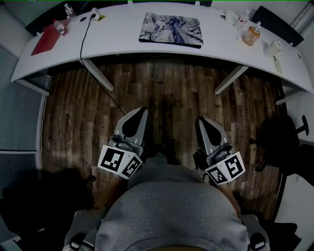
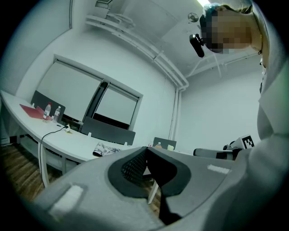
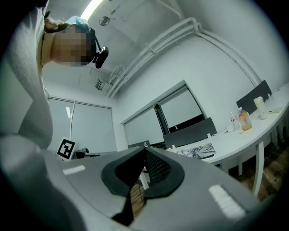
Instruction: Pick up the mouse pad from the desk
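Note:
The mouse pad [image 1: 171, 29], printed in grey and white, lies flat on the curved white desk [image 1: 122, 44] at its middle. It also shows far off as the mouse pad [image 2: 106, 149] in the left gripper view and the mouse pad [image 3: 198, 151] in the right gripper view. My left gripper [image 1: 139, 112] is held close to my body over the wooden floor, shut and empty. My right gripper [image 1: 202, 122] hangs beside it, also shut with nothing in it. Both are well short of the desk.
On the desk stand a red folder [image 1: 45, 40] and bottles [image 1: 68, 11] at the left, a black cable [image 1: 86, 37], a drink cup [image 1: 251, 35] and a white mug [image 1: 272, 48] at the right. Desk legs [image 1: 98, 74] slant underneath. A dark office chair [image 1: 282, 142] stands at the right.

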